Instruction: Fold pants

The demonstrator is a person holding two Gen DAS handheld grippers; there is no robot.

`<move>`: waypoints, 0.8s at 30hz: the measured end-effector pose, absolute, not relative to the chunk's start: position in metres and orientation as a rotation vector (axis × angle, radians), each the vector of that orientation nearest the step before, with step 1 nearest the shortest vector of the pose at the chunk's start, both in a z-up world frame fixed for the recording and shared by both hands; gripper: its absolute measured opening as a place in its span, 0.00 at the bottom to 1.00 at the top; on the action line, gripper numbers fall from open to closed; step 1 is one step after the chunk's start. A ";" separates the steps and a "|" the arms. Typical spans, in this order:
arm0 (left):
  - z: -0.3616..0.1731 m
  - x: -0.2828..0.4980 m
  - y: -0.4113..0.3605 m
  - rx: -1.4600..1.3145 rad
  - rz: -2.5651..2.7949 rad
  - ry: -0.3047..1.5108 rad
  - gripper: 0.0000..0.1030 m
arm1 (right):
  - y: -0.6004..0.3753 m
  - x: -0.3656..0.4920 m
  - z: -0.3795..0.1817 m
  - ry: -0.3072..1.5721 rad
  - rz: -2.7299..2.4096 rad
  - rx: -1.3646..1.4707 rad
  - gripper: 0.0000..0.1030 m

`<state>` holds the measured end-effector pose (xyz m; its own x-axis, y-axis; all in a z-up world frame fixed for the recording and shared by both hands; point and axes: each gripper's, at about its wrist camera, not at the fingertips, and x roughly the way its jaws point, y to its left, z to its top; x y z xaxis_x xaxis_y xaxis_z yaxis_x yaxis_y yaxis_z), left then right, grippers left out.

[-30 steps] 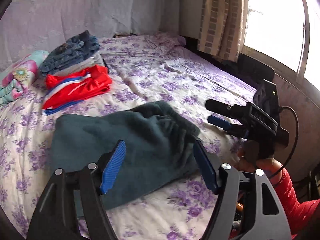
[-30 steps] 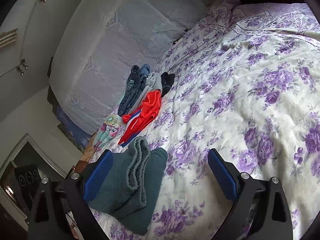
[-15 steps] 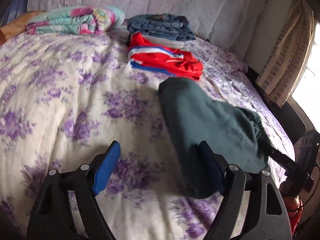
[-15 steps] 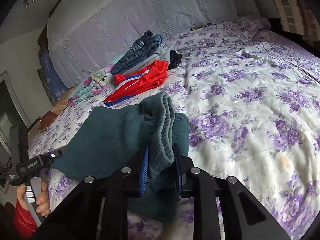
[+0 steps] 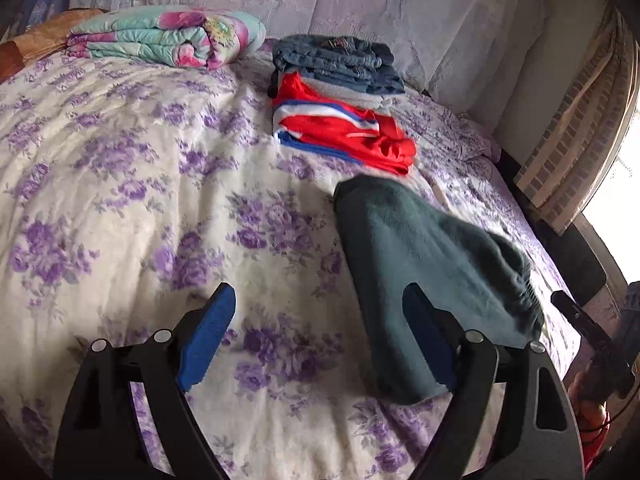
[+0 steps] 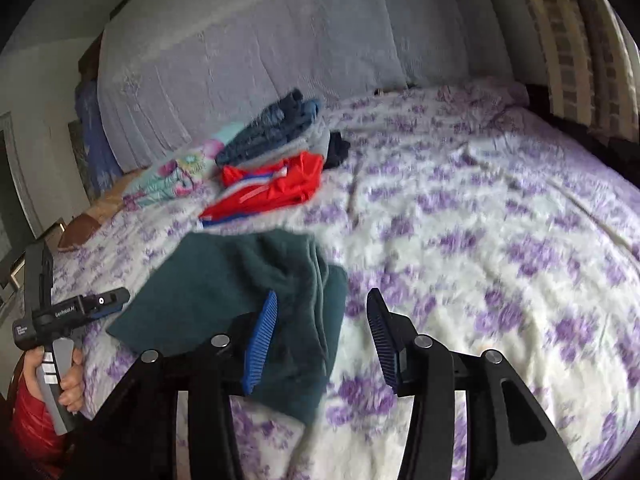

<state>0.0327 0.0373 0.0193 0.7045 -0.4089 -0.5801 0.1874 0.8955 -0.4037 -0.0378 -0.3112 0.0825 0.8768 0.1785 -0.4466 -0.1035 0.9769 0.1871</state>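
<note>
Lying folded on the purple-flowered bedspread (image 5: 120, 184), the dark green pants (image 5: 416, 264) are sitting near the bed's front edge, just in front of the red, white and blue garment (image 5: 340, 132) that is resting closer to the headboard (image 5: 360, 4). Taking those pants as the landmark: the left gripper (image 5: 320, 336) is hovering beside them, its blue-padded fingers (image 5: 206, 340) standing wide apart and spreading further, with only bedspread showing in the gap. The finger nearer the pants is overlapping their near edge in the left wrist view, though I cannot tell whether it is touching the cloth.

The right gripper (image 6: 320, 344) is hanging over the opposite end of the pants, where the gathered waistband is bunching up. Its jaws are opening. One blue pad (image 6: 260, 344) is showing against the green fabric; whether it is still pressing on it I cannot tell through the blur. The other pad is standing clear over the bedspread, and the edge of the pants is reaching partway into the gap between the two.

Behind the pants, past the red garment, a stack of folded jeans (image 5: 340, 64) is lying, and to its side a rolled floral blanket (image 5: 168, 38). A hand (image 6: 68, 380) in a red sleeve is gripping the left tool's handle at the pants' far side.
</note>
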 end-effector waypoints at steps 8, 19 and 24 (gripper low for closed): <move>0.020 0.042 -0.003 -0.138 -0.301 0.760 0.83 | -0.206 0.058 0.094 0.641 0.458 0.126 0.45; -0.008 0.038 0.004 -0.159 -0.298 0.808 0.91 | -0.154 0.140 0.045 0.880 0.326 0.073 0.56; -0.005 0.038 0.006 -0.180 -0.314 0.804 0.91 | -0.170 0.081 0.082 0.707 0.299 -0.061 0.63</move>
